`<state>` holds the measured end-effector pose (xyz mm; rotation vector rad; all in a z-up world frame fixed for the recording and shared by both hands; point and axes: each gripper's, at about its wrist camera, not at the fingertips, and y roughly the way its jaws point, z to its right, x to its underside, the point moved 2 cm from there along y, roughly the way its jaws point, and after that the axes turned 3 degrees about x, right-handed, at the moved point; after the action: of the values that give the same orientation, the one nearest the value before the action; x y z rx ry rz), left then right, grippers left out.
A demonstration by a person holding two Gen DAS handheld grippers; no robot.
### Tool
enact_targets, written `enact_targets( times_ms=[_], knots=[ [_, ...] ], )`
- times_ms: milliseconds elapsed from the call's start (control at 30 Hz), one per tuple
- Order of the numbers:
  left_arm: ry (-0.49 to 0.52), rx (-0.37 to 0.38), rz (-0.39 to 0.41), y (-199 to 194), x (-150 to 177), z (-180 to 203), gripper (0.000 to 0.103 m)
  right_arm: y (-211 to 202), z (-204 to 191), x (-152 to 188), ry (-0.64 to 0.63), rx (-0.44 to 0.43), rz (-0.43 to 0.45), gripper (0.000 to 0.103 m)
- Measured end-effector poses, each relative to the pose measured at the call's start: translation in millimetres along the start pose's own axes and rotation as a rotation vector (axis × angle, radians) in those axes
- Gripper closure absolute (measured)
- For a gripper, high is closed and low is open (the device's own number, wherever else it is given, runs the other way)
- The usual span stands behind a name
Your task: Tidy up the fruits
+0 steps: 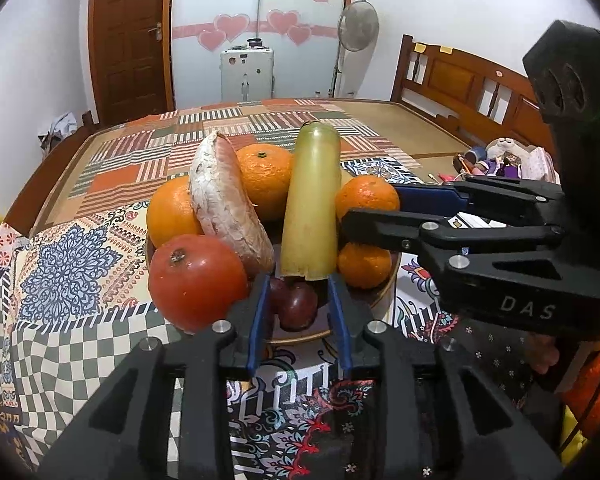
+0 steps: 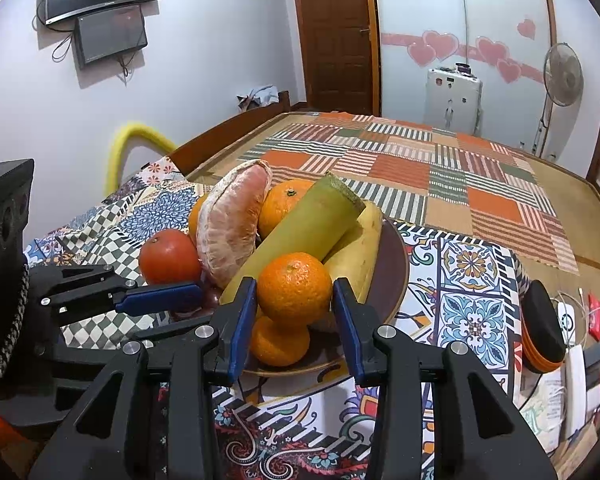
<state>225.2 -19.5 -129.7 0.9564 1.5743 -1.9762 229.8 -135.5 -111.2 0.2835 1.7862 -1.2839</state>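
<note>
Early, or mid-way at best; hard to call. Every fruit in view heaped on one brown plate (image 2: 394, 264) on the bed (image 2: 460, 184): red tomato-like fruit (image 1: 196, 280), peeled pomelo wedge (image 1: 224, 200), green cane piece (image 1: 312, 200), banana (image 2: 360, 248), several mandarins, small dark red fruit (image 1: 296, 306) at the near edge. No second plate or sorted group in either view, so counting nothing as sorted yet.

Pinching the top front mandarin (image 2: 294, 288) with the right gripper (image 2: 294, 300), fingers pressed on both its sides. Sitting on a lower mandarin (image 2: 278, 340), inside the plate's rim, apparently not lifted clear.

Straddling the dark red fruit with the left gripper (image 1: 298, 300), fingers slightly spread, one pad apparently off it, so no grip there.

Left to do, at a guess: pull the mandarin out, find it a spot, repeat for the rest. Worth watching the cane piece leaning on the heap; could roll once the mandarin goes.
</note>
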Motion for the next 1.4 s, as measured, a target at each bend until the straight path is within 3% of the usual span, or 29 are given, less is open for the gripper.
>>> enact_targets(
  times_ms=[200, 400, 600, 967, 1200, 1400],
  knots=[
    [-0.014, -0.008, 0.006, -4.3, 0.7, -3.2, 0.072, -10.9, 3.4, 1.9, 0.013, 0.0, 0.022, 0.063],
    [-0.034, -0.027, 0.06, -33.0, -2.7, -5.3, 0.072, -38.2, 3.9, -2.5, 0.039, 0.019, 0.071, 0.062],
    [-0.057, -0.046, 0.168, -91.6, -9.7, 0.2, 0.072, -99.9, -10.3, -9.5, 0.048, 0.058, 0.197, 0.062],
    [-0.019, -0.126, 0.44, -229.5, -6.3, 44.3, 0.072, -218.9, -61.2, -3.1, 0.044, 0.107, 0.457, 0.06],
    [0.005, -0.178, 0.544, -281.9, 16.6, 64.6, 0.056, -248.9, -86.8, 11.2, 0.024, 0.153, 0.544, 0.05],
    [0.011, -0.2, 0.584, -303.8, 30.5, 73.3, 0.038, -259.9, -97.3, 17.8, 0.016, 0.19, 0.595, 0.032]
  ],
)
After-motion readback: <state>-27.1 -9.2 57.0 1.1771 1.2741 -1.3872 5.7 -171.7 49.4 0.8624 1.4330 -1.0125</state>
